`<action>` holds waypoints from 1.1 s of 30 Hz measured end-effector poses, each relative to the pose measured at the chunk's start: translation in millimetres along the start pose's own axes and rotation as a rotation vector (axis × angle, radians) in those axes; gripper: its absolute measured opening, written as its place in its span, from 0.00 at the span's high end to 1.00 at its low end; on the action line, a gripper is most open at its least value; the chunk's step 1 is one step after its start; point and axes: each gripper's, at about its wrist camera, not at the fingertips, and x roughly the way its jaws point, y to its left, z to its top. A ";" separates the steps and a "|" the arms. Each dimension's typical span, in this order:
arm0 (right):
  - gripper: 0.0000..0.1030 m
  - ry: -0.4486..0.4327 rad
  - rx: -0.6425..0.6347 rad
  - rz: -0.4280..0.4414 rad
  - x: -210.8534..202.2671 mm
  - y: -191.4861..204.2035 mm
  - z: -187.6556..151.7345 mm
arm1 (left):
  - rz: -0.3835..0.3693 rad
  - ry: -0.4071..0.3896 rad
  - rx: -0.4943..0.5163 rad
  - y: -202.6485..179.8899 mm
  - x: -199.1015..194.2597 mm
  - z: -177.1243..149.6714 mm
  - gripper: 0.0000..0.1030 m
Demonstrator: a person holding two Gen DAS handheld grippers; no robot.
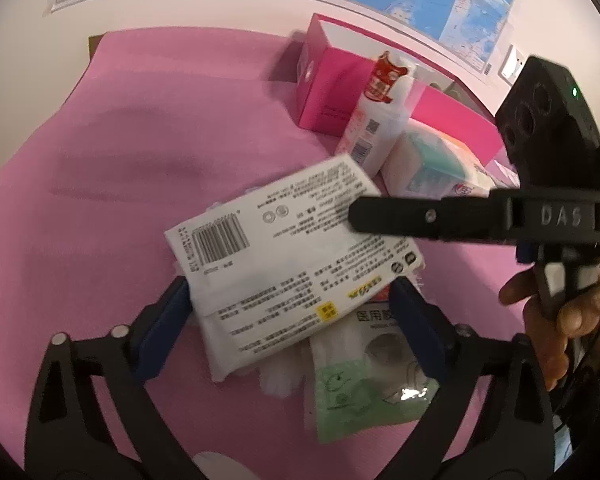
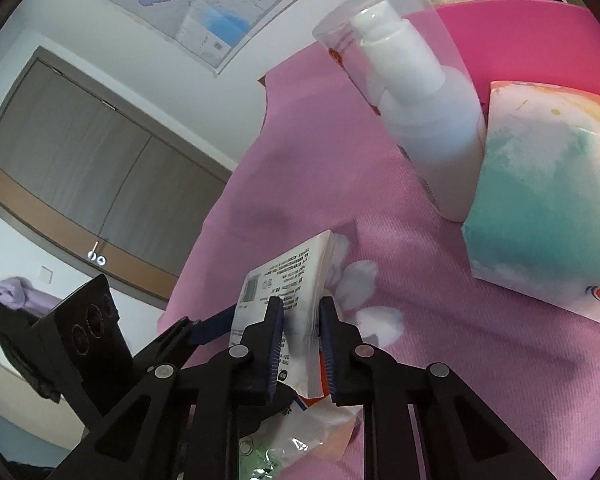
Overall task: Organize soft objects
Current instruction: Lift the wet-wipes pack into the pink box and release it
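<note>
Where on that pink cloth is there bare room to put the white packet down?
The widest bare stretch of the pink cloth lies left of the white packet and in front of the pink box. The right side is crowded: pump bottle, teal tissue pack, mask packet.

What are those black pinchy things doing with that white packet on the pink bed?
A person holds a gripper in each hand and is tidying soft things. The right gripper is pinching the white tissue packet by its edge. The left gripper is open, with its fingers on either side of the same packet. Beneath lies a green-and-white mask packet. Farther back on the pink cloth are a white pump bottle, a teal tissue pack and a pink box.
</note>
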 end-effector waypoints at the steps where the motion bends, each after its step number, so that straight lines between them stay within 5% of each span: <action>1: 0.85 -0.009 -0.004 0.002 -2.6 1.1 0.6 | -0.001 -0.003 0.012 -3.3 -2.2 0.2 0.14; 8: 0.88 -0.068 -0.019 0.032 -36.5 0.8 4.2 | 0.015 -0.006 0.077 -18.9 -6.6 2.6 0.32; 33: 0.88 -0.196 -0.032 0.157 -107.2 16.8 -10.5 | 0.117 -0.136 0.219 -70.4 -72.2 15.1 0.33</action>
